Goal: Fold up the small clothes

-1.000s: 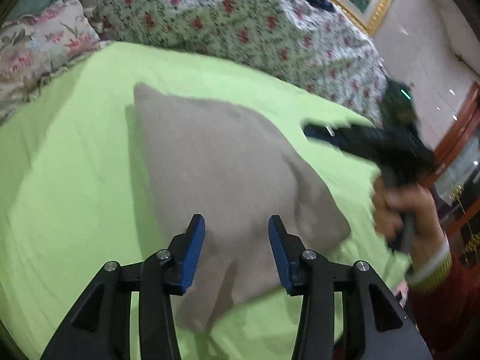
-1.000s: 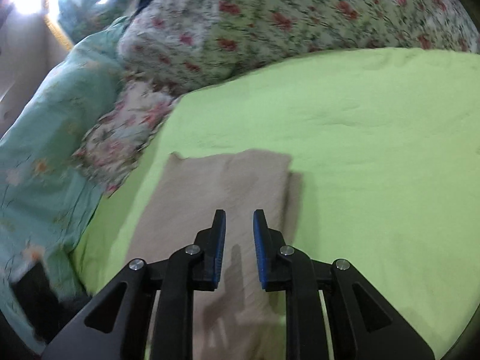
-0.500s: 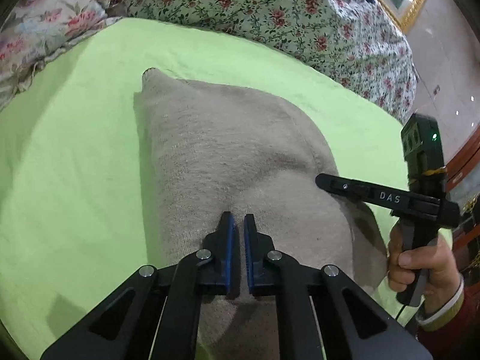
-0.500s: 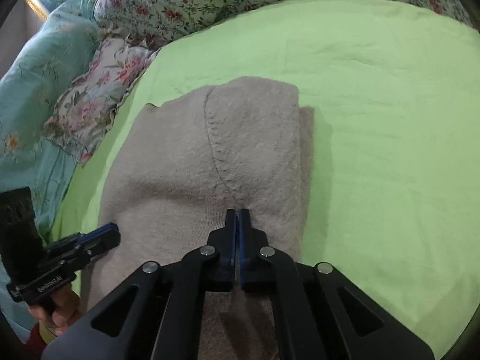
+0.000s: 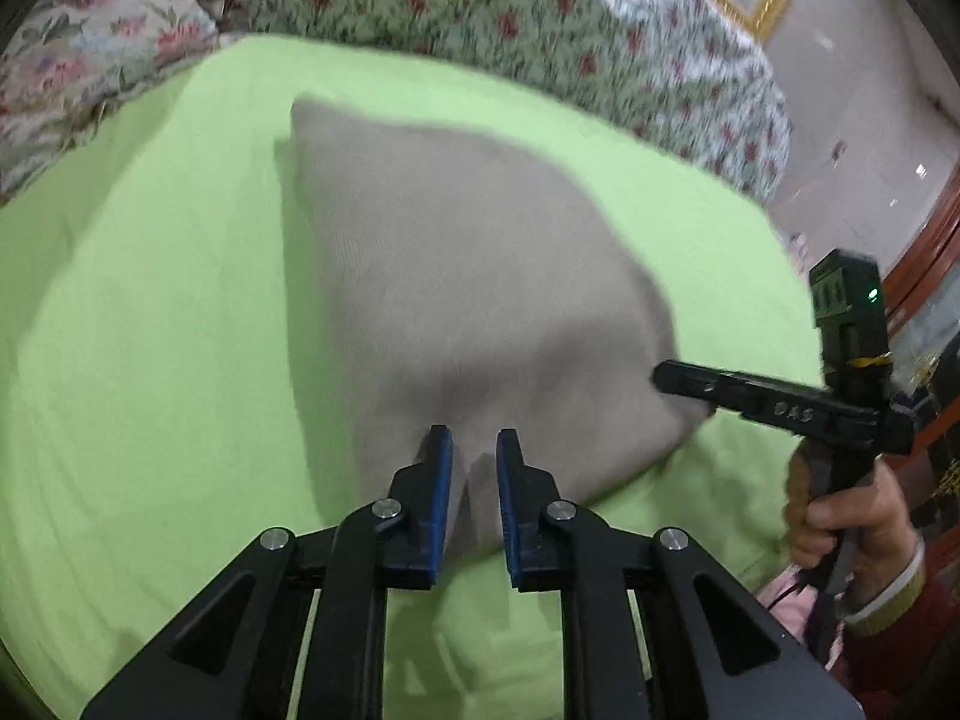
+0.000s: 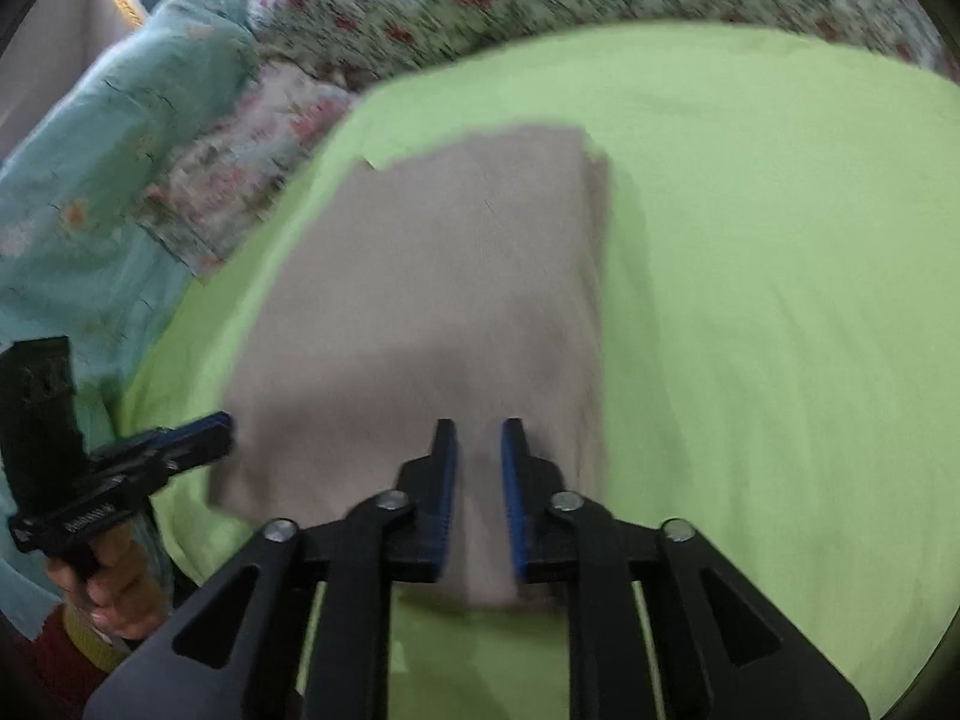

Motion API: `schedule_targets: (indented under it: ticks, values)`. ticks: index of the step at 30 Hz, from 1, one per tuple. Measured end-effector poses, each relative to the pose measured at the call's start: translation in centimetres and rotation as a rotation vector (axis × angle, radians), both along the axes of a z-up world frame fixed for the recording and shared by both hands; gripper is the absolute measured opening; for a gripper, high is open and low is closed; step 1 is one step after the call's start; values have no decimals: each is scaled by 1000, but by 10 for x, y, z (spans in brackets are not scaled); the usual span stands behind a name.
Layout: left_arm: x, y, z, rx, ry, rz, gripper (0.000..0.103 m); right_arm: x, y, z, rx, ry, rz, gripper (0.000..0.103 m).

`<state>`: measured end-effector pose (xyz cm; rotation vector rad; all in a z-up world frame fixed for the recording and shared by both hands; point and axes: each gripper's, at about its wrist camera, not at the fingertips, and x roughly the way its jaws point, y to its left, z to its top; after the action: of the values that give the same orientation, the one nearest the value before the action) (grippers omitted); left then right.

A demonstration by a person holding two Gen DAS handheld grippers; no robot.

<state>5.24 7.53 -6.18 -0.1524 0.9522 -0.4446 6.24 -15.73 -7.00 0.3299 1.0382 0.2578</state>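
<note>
Both grippers have just been opening over a folded beige garment [image 5: 456, 276] lying on the lime-green sheet [image 5: 144, 360]. The left gripper [image 5: 474, 450] stands slightly parted at six o'clock, cloth between its blue pads unpinched. The right gripper [image 6: 478, 444] is likewise slightly apart over the garment's near edge. Floral bedding [image 5: 480, 18] lies at twelve o'clock.
</note>
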Motion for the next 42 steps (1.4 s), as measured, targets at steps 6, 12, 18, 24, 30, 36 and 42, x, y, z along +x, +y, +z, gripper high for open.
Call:
schedule_targets:
  ticks: [6,12,18,24,30,36,42]
  values:
    - [-11,1,-14,9,20,19,14,-16,-4,-7,-10,-35,-16,18]
    - [-12,-6,-11,43,11,54,14,-26,0,-5,-50,-51,-25,18]
    - [-18,7,-17,10,42,71,16,-37,-6,-5,-45,-43,-43,18]
    - [-34,8,-2,115,12,81,54,-55,-7,5,-117,-38,-75,32]
    - [-59,13,12,181,-55,142,92,-79,-13,14,-101,-46,-87,55]
    - [-73,9,9,257,-53,156,94,-100,-11,13,-89,-45,-70,81]
    - [-88,11,0,309,-22,144,95,-120,-8,8,-98,-22,-57,87]
